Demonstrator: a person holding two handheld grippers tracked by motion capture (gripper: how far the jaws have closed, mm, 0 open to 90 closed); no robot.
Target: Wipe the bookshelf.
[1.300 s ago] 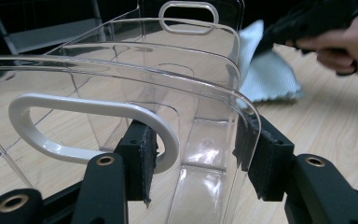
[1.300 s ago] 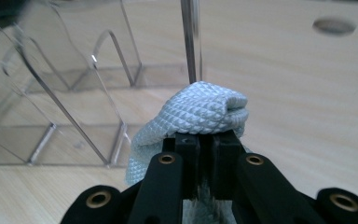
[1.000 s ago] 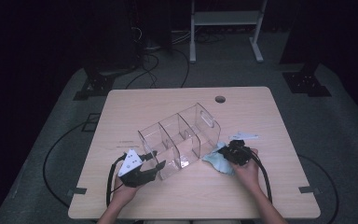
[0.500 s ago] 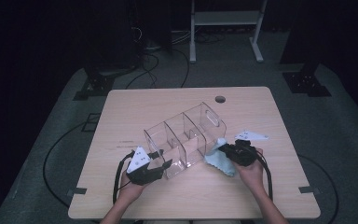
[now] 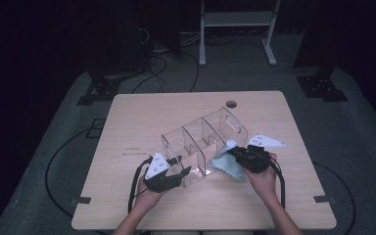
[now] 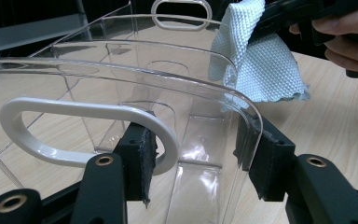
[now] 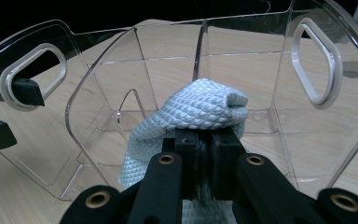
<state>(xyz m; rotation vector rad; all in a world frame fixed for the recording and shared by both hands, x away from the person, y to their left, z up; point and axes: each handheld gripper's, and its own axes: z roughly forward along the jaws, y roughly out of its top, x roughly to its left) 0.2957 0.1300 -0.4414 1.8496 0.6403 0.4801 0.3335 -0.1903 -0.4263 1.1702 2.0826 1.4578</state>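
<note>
The clear plastic organizer [image 5: 203, 144] lies tilted on the counter [image 5: 137, 112], near its front edge between the two hands, with its open compartments turned toward the right side. The left tongs [image 5: 180, 172] clamp the organizer's end wall beside its white-rimmed handle cutout [image 6: 88, 135], one pad inside and one outside. The right tongs [image 5: 232, 152] are pinched tight on a pale blue cloth [image 5: 225, 160], bunched over their tips just at the organizer's open side. To wipe well, the left grip should hold the wall firmly so the organizer does not slide or rock while the cloth is pressed in. The cloth looks best led into one compartment at a time, rubbed along the dividers [image 7: 200, 46] and floor with light, even pressure, since the thin plastic would probably flex or slip under a hard push. Letting the hard tips scrape the plastic seems the main risk.
</note>
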